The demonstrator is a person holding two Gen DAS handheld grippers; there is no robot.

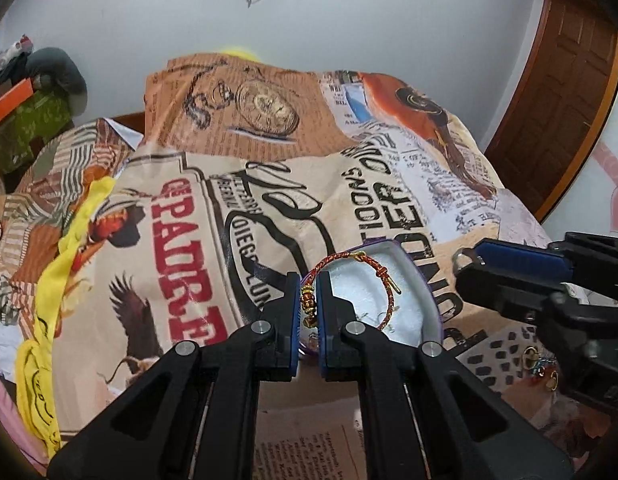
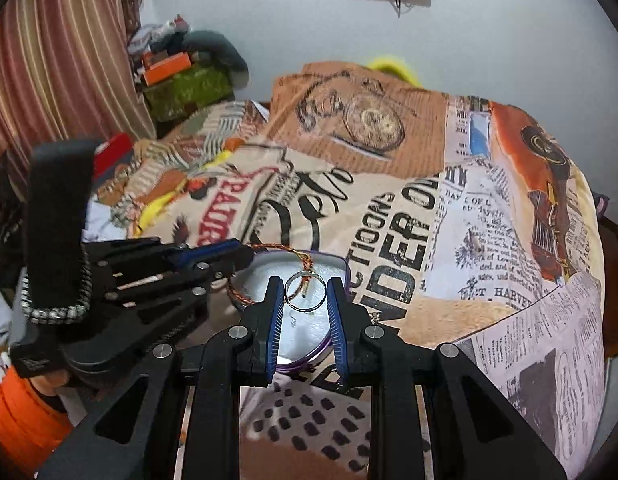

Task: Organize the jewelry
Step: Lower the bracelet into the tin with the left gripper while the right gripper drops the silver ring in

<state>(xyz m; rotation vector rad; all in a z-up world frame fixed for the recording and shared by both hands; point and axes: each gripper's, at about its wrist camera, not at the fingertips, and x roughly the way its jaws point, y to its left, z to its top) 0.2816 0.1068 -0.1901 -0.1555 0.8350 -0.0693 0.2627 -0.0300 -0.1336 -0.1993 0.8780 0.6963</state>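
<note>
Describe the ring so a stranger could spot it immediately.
Find the printed newspaper-pattern bedspread, then the purple-rimmed box with white lining lying on it. Above the box, the right gripper pinches a thin silver ring: plain bare metal, unlike the red-and-gold braided bracelet beside it.

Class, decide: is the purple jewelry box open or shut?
Open. The purple jewelry box shows its white lining, no lid covers it, and the braided bracelet drapes over its rim.
</note>
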